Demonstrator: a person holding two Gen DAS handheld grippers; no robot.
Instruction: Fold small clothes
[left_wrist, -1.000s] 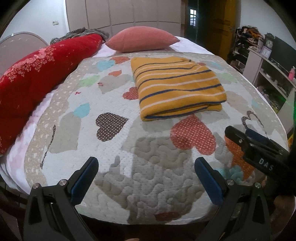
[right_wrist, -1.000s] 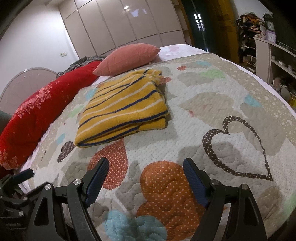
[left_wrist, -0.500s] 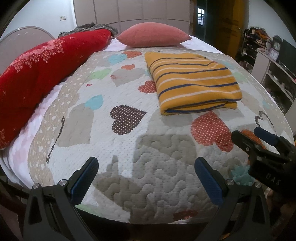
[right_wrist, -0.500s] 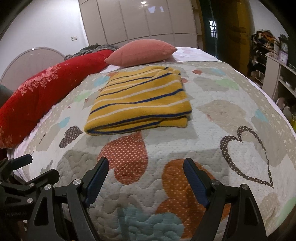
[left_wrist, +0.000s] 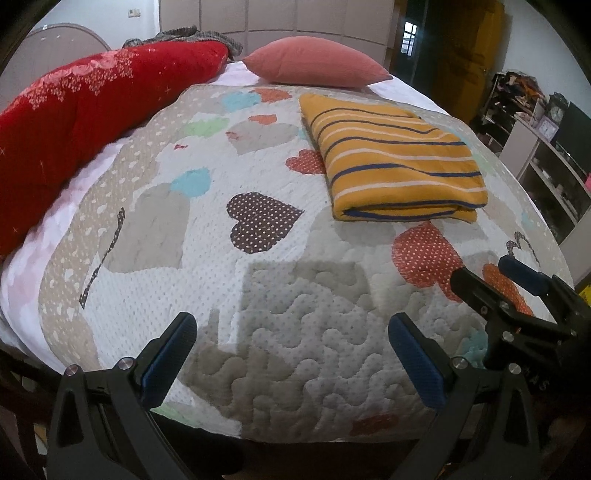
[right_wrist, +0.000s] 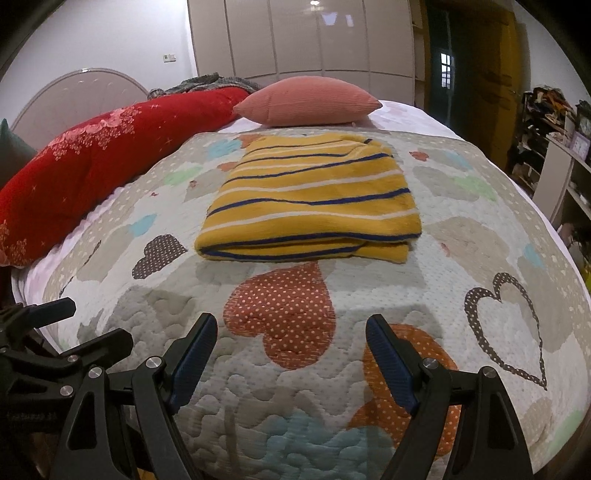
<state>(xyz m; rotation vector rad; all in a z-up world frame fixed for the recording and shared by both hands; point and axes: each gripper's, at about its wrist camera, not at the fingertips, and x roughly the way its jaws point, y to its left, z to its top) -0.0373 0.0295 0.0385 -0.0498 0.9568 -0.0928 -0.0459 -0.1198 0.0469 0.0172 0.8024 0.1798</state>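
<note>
Yellow knit garment w/ navy and white stripes (right_wrist: 310, 206) lies folded on heart-print quilted bedspread (left_wrist: 280, 332), well apart from both tools. Left tool (left_wrist: 291, 360) & right tool (right_wrist: 291, 360) spread, empty. Risk: re-gripping could drag layers, undoing fold.

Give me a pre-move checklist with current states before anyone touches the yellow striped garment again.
1. Left gripper open and empty: ok, jaws apart over the quilt.
2. Right gripper open and empty: ok, nothing between its pads.
3. Yellow striped garment folded: ok, a compact rectangle with its folded edge toward the grippers.
4. Layers squared: not ok, one corner sticks out at the near right.
5. Garment lying apart from the pink pillow: ok, a strip of quilt shows between them.
6. Further fold needed: cannot tell; the target size is not shown.
</note>
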